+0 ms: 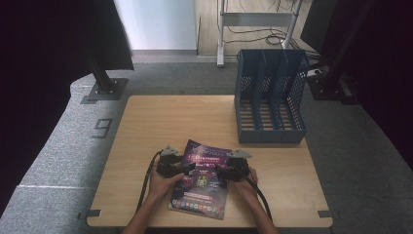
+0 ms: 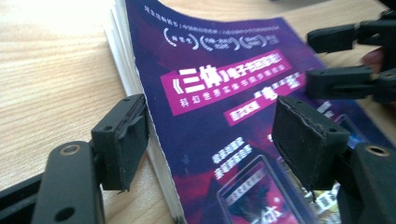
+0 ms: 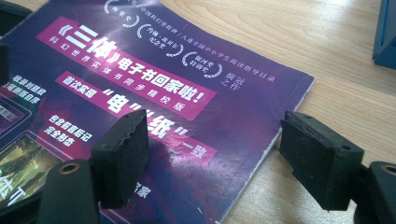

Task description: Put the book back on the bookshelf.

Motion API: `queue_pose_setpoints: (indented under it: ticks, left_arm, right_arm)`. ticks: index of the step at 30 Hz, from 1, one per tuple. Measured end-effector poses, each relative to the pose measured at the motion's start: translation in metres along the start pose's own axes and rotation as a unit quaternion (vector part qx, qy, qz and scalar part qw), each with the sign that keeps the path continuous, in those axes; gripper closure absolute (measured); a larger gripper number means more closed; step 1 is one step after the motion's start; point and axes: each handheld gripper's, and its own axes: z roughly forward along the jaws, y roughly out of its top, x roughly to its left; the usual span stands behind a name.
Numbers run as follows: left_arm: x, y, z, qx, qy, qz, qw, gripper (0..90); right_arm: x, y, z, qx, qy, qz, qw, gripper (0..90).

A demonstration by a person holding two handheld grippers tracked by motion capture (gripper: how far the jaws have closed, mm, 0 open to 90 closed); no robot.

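A purple magazine [image 1: 203, 187] with pink title bands lies flat near the front edge of the wooden table [image 1: 160, 122]. My left gripper [image 1: 189, 168] sits at its left edge, open; in the left gripper view [image 2: 210, 140] the magazine [image 2: 219, 107] has its page edge between the two wide-apart pads, neither pressing on it. My right gripper [image 1: 220, 170] sits at the right edge, open; in the right gripper view [image 3: 219, 158] one pad hovers over the cover [image 3: 154, 93] and the other over bare wood. The right gripper [image 2: 334, 58] also appears across the cover in the left gripper view.
A blue mesh file holder [image 1: 270, 97] with three slots stands at the table's back right; its corner [image 3: 385, 32] shows in the right gripper view. Black stand bases sit on the grey floor to the left [image 1: 104, 87] and right [image 1: 331, 85].
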Motion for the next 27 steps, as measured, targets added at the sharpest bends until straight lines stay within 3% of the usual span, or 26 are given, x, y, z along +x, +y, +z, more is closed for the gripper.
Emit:
queue_pose_setpoints:
  ticks: [3,5,6,7,11,27]
  left_arm:
    - [-0.003,0.002,-0.003,-0.008,-0.018,-0.001,0.9998,29.6]
    - [-0.004,0.002,-0.004,-0.006,-0.043,-0.002,0.999,31.4]
    - [-0.004,0.002,-0.004,-0.006,-0.043,-0.002,0.999,32.3]
    - [-0.01,0.002,-0.002,-0.003,-0.042,0.011,0.999,32.5]
    - [-0.014,0.003,-0.001,0.002,-0.02,0.033,0.9992,32.9]
    - [0.001,0.005,0.012,0.009,-0.012,0.016,0.9998,38.0]
  right_arm:
    - [0.0,0.0,0.0,0.0,0.0,0.0,1.0,23.6]
    - [0.0,0.0,0.0,0.0,0.0,0.0,1.0,23.7]
    - [0.0,0.0,0.0,0.0,-0.001,0.0,1.0,23.7]
    - [0.0,0.0,0.0,0.0,-0.001,0.0,1.0,23.7]
    - [0.0,0.0,0.0,-0.001,-0.002,-0.001,1.0,23.8]
    - [0.001,0.0,0.0,-0.001,-0.002,0.001,1.0,24.0]
